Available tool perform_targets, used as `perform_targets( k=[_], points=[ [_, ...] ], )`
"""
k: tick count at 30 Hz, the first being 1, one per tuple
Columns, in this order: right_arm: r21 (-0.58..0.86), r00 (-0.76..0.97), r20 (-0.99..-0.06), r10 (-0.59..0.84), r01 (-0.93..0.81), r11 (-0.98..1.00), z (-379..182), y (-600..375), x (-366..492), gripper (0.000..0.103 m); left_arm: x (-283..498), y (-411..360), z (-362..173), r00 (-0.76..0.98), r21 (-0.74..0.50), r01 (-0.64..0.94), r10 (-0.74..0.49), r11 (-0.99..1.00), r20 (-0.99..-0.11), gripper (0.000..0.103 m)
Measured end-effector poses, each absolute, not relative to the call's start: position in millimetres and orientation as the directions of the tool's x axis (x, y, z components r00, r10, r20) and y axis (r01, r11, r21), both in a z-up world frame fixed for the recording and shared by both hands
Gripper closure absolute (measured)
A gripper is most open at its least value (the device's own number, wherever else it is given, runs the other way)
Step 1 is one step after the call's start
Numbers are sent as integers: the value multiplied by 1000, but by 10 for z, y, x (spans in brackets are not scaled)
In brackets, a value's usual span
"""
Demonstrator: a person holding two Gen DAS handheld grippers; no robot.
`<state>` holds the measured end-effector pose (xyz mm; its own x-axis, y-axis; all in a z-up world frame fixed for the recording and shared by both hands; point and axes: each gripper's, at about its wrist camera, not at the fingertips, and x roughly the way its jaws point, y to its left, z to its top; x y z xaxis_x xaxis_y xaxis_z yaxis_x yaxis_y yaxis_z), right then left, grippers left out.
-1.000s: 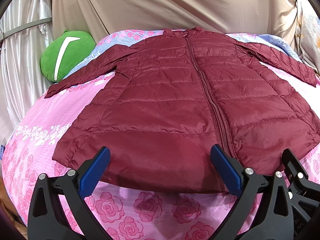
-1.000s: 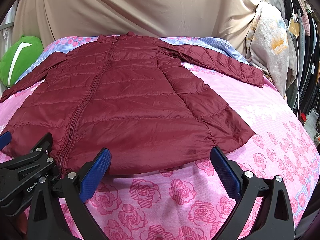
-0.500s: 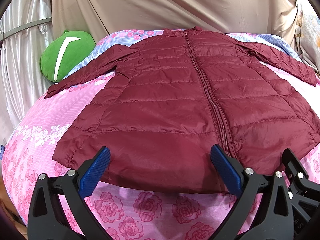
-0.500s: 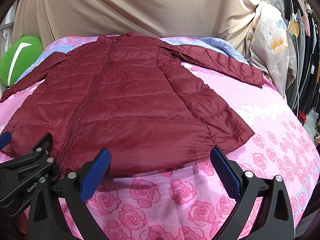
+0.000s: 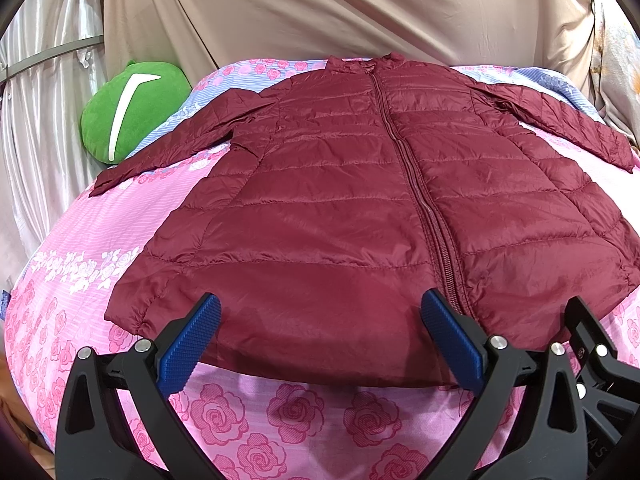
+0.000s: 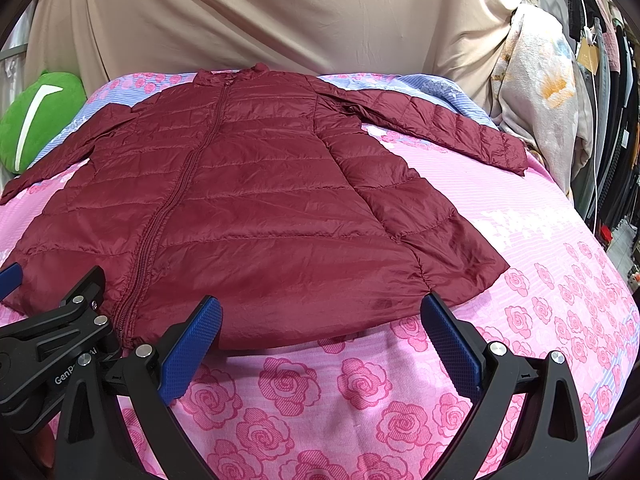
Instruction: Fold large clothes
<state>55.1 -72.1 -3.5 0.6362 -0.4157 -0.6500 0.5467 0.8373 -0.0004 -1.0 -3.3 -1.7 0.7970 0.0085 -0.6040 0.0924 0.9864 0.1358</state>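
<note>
A long maroon quilted jacket (image 5: pixel 360 200) (image 6: pixel 248 208) lies flat and zipped on a pink rose-print bed (image 5: pixel 80 240) (image 6: pixel 540 280), collar at the far end, both sleeves spread out sideways. My left gripper (image 5: pixel 320 332) hovers open just before the hem's left half, its blue pads (image 5: pixel 190 338) wide apart with nothing between them. Over the hem's right half my right gripper (image 6: pixel 320 332) is open too, blue pads (image 6: pixel 452 344) empty. The two grippers sit side by side; the left one's black frame (image 6: pixel 52 344) shows in the right wrist view.
A green plush cushion (image 5: pixel 132 108) (image 6: pixel 36 120) rests at the bed's far left. A beige cloth backdrop (image 5: pixel 320 12) hangs behind the bed. To the right hang a patterned blanket (image 6: pixel 540 92) and a rack of dark clothes (image 6: pixel 612 120).
</note>
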Motion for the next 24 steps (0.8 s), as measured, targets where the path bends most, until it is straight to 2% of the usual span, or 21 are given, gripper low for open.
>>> perform_targets(
  k=[9,13,18,24],
  points=[
    [51,652,-665,-365,527,848,-31,-790,527,5,-26,24,-8,807,106,100,-19,989,-591,5],
    [91,650,-678,-344,539,837,48,-1163,532,5,72,170,219,802,70,147,-77,987,-592,5],
    [91,639,-655,-404,597,797,292,-1952,501,5,344,363,544,794,9,241,-191,971,-577,5],
    [190,619,-644,-449,698,690,373,-3247,585,5,909,483,641,764,-39,235,-210,971,-610,5]
  ],
)
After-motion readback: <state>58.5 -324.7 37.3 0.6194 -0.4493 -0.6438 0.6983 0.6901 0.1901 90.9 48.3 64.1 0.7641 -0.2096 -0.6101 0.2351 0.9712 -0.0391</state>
